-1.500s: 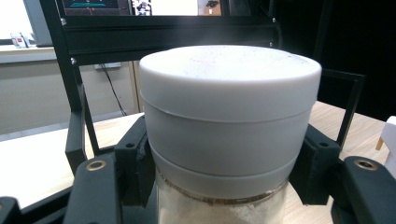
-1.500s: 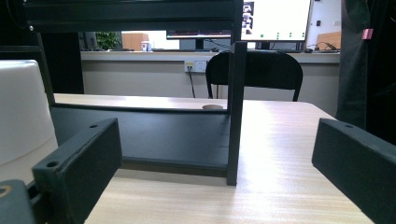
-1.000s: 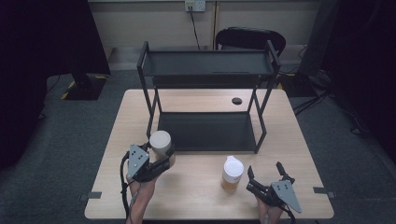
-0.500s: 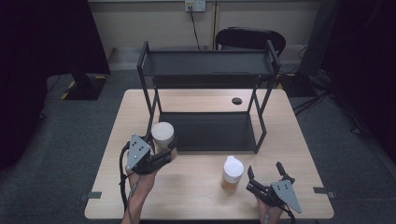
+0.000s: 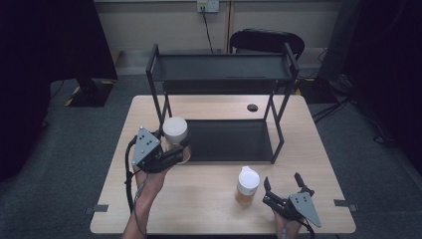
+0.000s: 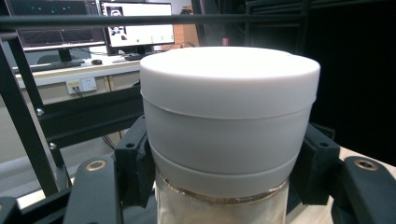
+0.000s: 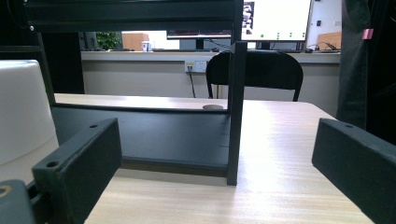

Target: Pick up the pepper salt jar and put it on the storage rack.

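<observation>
A glass jar with a wide white lid (image 5: pixel 175 130) hangs above the table at the left front post of the black two-level rack (image 5: pixel 221 67). My left gripper (image 5: pixel 178 149) is shut on it. In the left gripper view both black jaws press the jar (image 6: pixel 229 116) just under the lid. A second white-lidded jar (image 5: pixel 247 185) stands on the table near the front edge. My right gripper (image 5: pixel 282 180) rests just right of it, open and holding nothing. In the right gripper view that jar's lid (image 7: pixel 21 112) sits at the far left, outside the spread jaws of the right gripper (image 7: pixel 217 177).
The rack's lower shelf (image 5: pixel 229 142) lies flat on the wooden table (image 5: pixel 199 209), and its front right post (image 7: pixel 236 93) rises ahead of the right gripper. A round cable hole (image 5: pixel 253 107) is at the table's back. A black chair (image 5: pixel 266 42) stands behind.
My left gripper has risen with the jar and moved toward the rack's left front post. The right gripper and the second jar have not moved.
</observation>
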Action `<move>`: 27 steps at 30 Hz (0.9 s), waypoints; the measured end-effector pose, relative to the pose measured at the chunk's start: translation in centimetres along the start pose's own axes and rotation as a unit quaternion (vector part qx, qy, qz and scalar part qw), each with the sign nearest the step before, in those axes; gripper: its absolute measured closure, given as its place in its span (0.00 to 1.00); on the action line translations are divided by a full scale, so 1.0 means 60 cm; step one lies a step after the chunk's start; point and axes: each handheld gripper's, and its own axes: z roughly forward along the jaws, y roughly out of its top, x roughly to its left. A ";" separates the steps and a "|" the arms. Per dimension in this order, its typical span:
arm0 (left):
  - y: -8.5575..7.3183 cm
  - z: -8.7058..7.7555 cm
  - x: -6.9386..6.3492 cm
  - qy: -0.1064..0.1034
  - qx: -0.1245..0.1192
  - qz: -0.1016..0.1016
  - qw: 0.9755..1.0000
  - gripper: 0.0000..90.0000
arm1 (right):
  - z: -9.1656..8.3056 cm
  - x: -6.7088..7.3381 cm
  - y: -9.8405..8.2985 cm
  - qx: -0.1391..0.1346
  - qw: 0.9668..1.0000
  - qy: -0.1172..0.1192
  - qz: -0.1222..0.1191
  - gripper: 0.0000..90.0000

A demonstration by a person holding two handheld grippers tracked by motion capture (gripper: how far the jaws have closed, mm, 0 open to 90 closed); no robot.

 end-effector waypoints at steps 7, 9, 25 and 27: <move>0.025 0.011 0.003 -0.001 -0.004 0.006 1.000 0.40 | 0.000 0.000 0.000 0.000 1.000 0.000 0.000 0.00; 0.032 0.014 0.004 -0.001 -0.005 0.009 1.000 0.40 | 0.000 0.000 0.000 0.000 1.000 0.000 0.000 0.00; 0.087 0.033 0.019 -0.005 -0.011 0.004 1.000 0.40 | 0.000 0.000 0.000 0.000 1.000 0.000 0.000 0.00; 0.094 0.036 0.016 -0.003 -0.010 0.010 1.000 0.40 | 0.000 0.000 0.000 0.000 1.000 0.001 0.000 0.00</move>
